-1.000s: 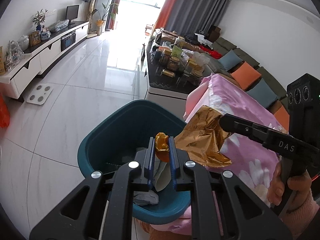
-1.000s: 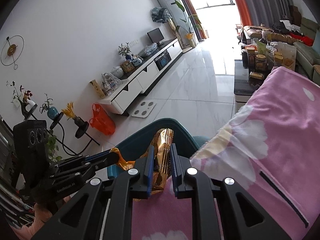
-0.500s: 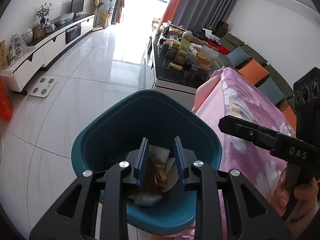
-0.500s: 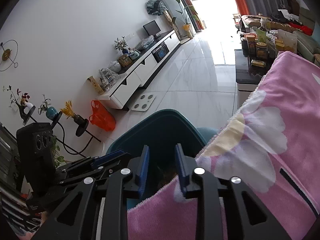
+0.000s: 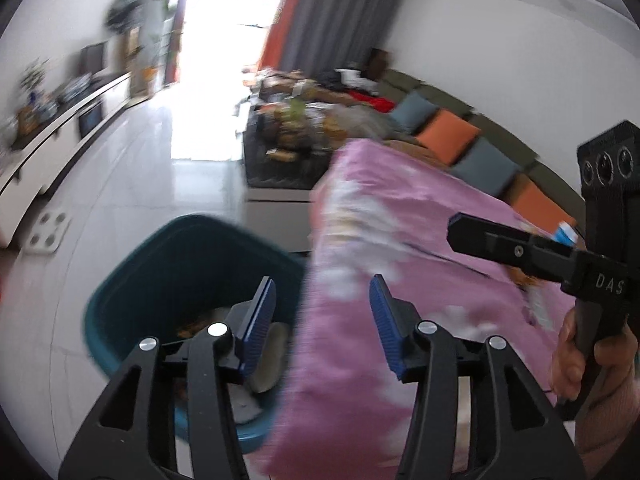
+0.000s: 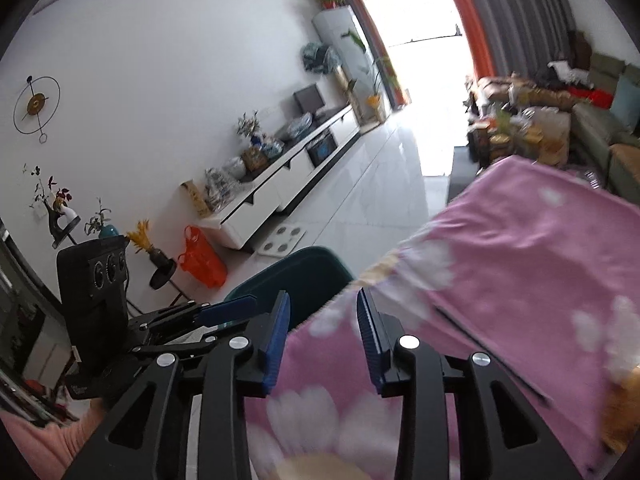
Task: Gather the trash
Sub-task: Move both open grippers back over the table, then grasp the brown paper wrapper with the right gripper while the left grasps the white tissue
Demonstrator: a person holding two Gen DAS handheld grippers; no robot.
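Blue-padded fingers of my left gripper (image 5: 322, 322) are standing wide apart and holding nothing, where a second ago they were pinching an orange scrap over the deep teal plastic bin (image 5: 132, 280). That scrap and other trash (image 5: 192, 324) are now lying at the bin's bottom, below my left finger, though blur is hiding which piece is which. Beside the bin, the pink flowered cloth (image 5: 400, 240) is covering the tabletop, and my right gripper (image 5: 464, 232) is reaching over it. Something blue and white (image 5: 565, 235) is peeking out behind it; I cannot tell what it is.

From the right wrist, my right gripper (image 6: 323, 336) is also showing its fingers spread and empty; the crinkled gold wrapper it was gripping a second ago is gone from between them. The bin's rim (image 6: 296, 264) is sitting just past the cloth's edge. Both drops look done to me, so I am judging both hands free for whatever trash remains, perhaps the blurred golden-brown thing (image 6: 624, 404) at the cloth's right edge.
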